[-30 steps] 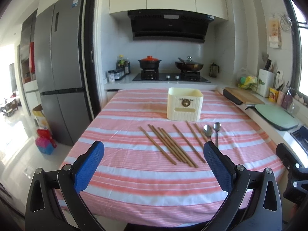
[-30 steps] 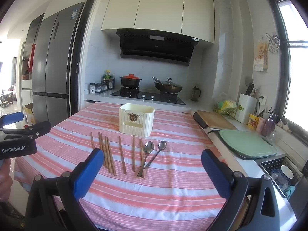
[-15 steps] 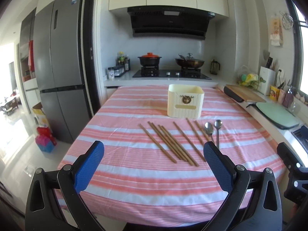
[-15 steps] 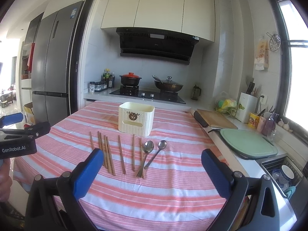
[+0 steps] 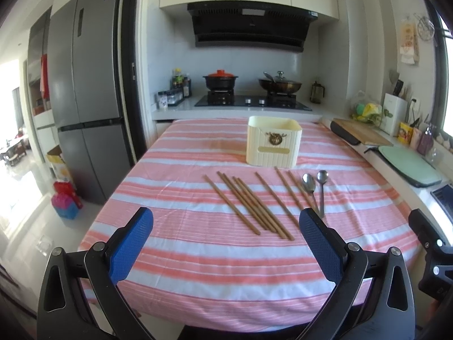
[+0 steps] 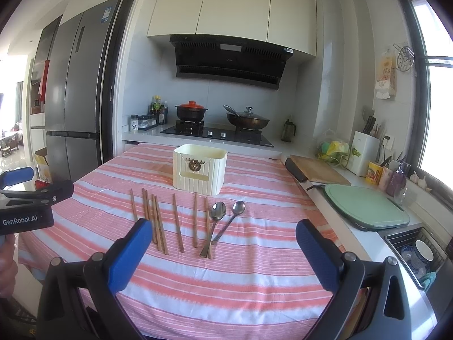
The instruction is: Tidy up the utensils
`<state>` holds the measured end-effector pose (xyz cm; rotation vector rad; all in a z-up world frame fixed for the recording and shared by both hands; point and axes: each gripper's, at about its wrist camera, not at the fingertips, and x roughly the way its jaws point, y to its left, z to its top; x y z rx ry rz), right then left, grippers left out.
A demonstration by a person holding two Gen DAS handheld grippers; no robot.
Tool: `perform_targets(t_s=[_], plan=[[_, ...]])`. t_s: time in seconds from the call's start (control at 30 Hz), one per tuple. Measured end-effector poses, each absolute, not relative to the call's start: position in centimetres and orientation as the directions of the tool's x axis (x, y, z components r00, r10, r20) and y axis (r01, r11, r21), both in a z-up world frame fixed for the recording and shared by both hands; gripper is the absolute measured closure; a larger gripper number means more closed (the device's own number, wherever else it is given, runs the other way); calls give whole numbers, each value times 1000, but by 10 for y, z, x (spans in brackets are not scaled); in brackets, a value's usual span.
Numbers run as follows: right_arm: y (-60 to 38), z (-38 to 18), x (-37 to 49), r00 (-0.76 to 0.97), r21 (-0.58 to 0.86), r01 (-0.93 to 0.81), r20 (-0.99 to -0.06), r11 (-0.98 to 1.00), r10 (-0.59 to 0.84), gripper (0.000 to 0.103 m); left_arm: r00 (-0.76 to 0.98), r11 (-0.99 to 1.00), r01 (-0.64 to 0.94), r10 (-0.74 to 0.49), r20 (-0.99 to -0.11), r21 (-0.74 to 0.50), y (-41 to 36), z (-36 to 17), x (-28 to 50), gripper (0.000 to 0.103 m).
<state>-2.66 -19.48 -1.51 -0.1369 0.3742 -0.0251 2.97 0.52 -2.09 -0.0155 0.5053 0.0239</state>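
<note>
- The striped surface (image 5: 198,255) fills the lower half of both my views.
- My left gripper (image 5: 226,226) hangs at the bottom of its frame, jaws spread wide and empty; my right gripper (image 6: 220,240) does the same.
- The cream utensil holder (image 6: 199,172) stands upright at centre frame.
- Wooden chopsticks (image 6: 158,223) lie loose just below it, left of centre.
- Two metal spoons (image 6: 223,221) lie just right of them, one across a chopstick.
</note>
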Motion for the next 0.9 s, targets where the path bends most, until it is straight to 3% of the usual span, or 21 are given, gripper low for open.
perform_targets(t_s=[0.57, 0.9], plan=[[-193, -20, -16, 917, -137, -9, -396, 990, -47, 0, 847, 999, -43, 29, -531, -15, 7, -32, 49, 0], [-196, -28, 2, 892, -126, -15, -449, 992, -43, 0, 778, 995, -90, 41, -627, -46, 21, -63, 123, 0]])
